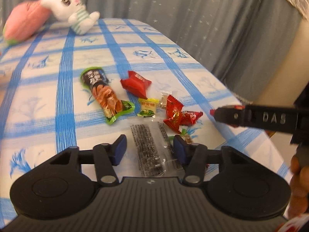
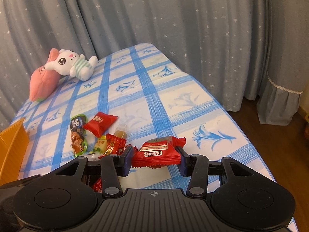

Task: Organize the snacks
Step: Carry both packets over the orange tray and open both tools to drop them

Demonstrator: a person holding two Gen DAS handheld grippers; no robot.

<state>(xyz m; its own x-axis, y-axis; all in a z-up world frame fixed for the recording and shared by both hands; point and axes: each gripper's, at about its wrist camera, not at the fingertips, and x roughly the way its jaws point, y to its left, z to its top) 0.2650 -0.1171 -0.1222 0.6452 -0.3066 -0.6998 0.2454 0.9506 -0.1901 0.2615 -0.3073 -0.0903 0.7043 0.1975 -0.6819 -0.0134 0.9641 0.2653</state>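
Observation:
My right gripper is shut on a red candied-dates packet and holds it above the table's front edge. It shows from the side in the left wrist view. My left gripper is open, its pads either side of a clear packet of black sesame sticks lying on the blue-checked tablecloth. Ahead lie a long green-edged meat snack, a red pillow packet, a small yellow-green packet and red candy wrappers.
A white plush rabbit leans on a pink cushion at the table's far left. An orange ribbed container stands at the left edge. Grey star-print curtains hang behind. The wooden floor lies to the right.

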